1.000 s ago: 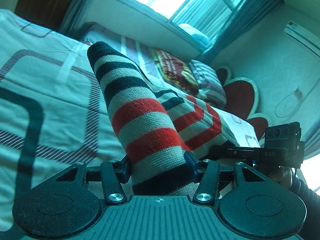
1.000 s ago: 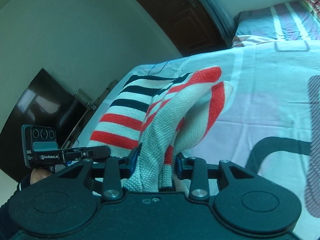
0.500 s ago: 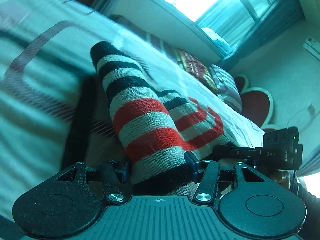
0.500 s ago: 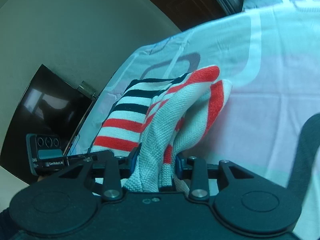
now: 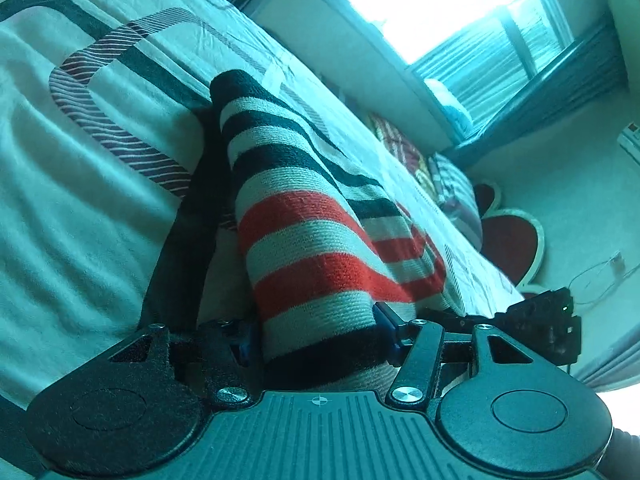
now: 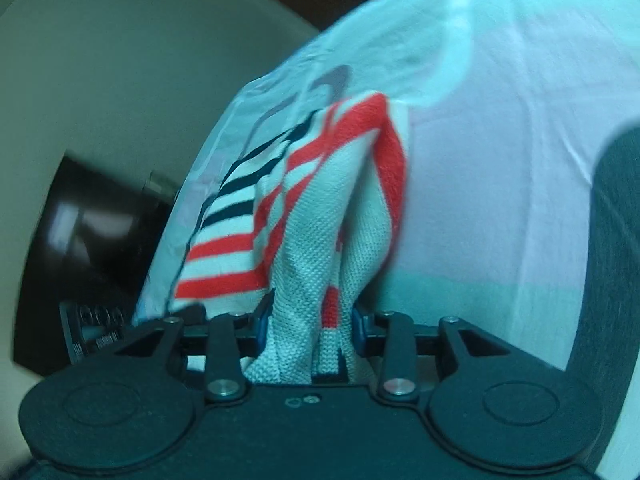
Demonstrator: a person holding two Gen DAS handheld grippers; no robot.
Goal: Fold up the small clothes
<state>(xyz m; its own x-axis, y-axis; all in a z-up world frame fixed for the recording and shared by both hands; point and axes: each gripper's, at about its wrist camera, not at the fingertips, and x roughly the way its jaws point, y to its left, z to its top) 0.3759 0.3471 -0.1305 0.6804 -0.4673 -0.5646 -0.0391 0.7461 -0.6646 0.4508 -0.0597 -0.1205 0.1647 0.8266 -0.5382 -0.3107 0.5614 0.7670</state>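
Between the jaws of my left gripper (image 5: 316, 332) sits a thick roll of the striped knit garment (image 5: 304, 248); the jaws are opening just now, though the blue pads (image 5: 386, 320) still lie against the dark band of the knit on either side. From there the garment runs straight ahead of the jaws, banded red, pale and black, and ends in a black cuff at its far tip, which rests on the bedsheet (image 5: 80, 208). Off to the right of those jaws the cloth spreads flat over the bed, and beyond it, right of the jaws, the black body of my other gripper shows. My right gripper (image 6: 308, 326) is clamped on a bunched edge of the same garment (image 6: 316, 216); its jaws stand partly closed with pale knit and a short red stripe pinched between the blue pads (image 6: 262, 320). Ahead of those jaws the cloth stands up in two folds, topped by a red band, and left of them the striped panel stretches away toward my left gripper. The pale sheet lies ahead and to the right of the jaws. Far ahead of my left jaws, pillows (image 5: 452, 188) lie below a bright window (image 5: 440, 4).
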